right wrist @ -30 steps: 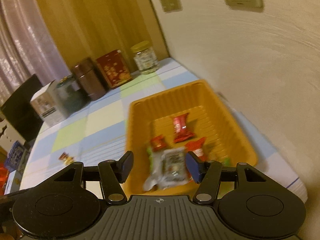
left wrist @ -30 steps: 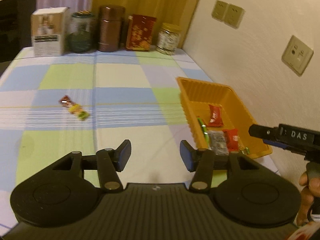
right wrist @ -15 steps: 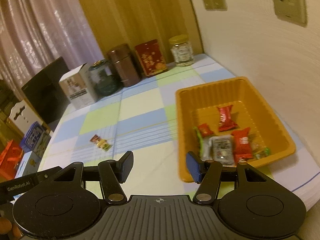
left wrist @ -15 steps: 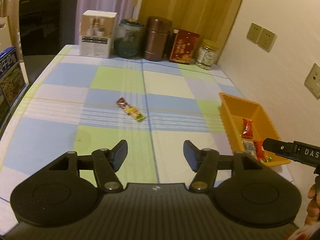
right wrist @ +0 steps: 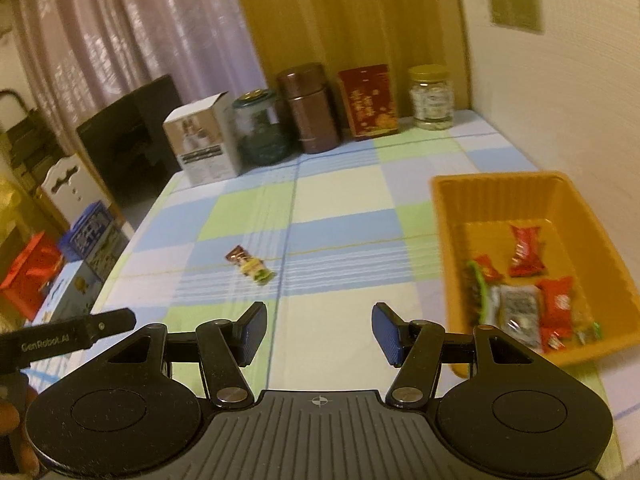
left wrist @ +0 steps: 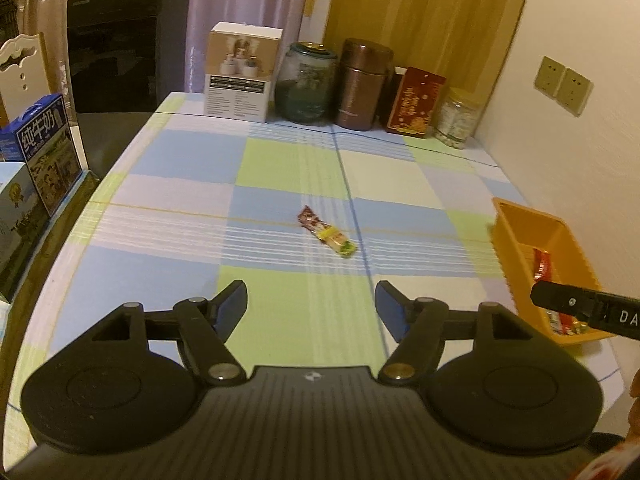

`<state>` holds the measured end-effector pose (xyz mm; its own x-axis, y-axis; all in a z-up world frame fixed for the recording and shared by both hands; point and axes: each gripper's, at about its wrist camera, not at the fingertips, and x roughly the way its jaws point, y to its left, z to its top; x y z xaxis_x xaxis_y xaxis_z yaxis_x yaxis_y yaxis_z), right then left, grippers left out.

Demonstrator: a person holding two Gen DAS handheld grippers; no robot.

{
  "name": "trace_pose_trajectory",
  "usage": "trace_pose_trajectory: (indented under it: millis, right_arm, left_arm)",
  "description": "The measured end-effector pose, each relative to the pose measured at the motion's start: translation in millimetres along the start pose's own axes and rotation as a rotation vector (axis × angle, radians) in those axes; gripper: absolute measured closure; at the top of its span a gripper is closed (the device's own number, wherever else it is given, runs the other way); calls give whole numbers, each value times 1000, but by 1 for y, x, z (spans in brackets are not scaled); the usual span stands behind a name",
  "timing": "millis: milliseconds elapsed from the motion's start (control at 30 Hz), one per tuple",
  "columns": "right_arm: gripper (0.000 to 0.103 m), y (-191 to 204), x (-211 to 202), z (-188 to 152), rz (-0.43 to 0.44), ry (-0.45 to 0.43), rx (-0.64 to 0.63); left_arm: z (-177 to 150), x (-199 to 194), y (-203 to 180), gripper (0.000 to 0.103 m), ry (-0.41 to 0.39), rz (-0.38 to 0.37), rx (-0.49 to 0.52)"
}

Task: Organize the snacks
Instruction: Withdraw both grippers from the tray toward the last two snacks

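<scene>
One loose snack bar in a brown, yellow and green wrapper lies on the checked tablecloth, mid-table; it also shows in the right wrist view. An orange tray near the wall holds several wrapped snacks, red ones among them; its corner shows in the left wrist view. My left gripper is open and empty, above the near cloth, short of the bar. My right gripper is open and empty, left of the tray.
A white box, a glass jar, a brown canister, a red tin and a small jar stand along the table's far edge. Cartons and a black appliance lie off the left edge. The wall runs along the right.
Both grippers have pulled back and swung left, away from the tray. The snack bar now sits near the middle of the left view. Both jaws stay open and empty.
</scene>
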<state>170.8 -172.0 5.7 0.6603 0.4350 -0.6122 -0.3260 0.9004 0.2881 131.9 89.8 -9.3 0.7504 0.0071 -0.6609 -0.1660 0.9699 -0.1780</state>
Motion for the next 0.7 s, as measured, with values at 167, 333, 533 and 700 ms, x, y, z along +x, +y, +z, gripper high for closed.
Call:
trace_pose_trajectory:
  millis: [167, 333, 533, 700]
  right_arm:
    - [45, 17, 34, 5, 32, 16, -67]
    - [45, 29, 75, 9, 62, 41, -122]
    - [45, 37, 128, 14, 80, 66, -157]
    - [45, 44, 166, 18, 99, 74, -210]
  left_arm:
    - [10, 21, 16, 35, 6, 17, 7]
    - [17, 48, 30, 35, 16, 30, 17]
    - [22, 86, 43, 35, 37, 24, 37]
    - [25, 113, 50, 35, 39, 24, 46]
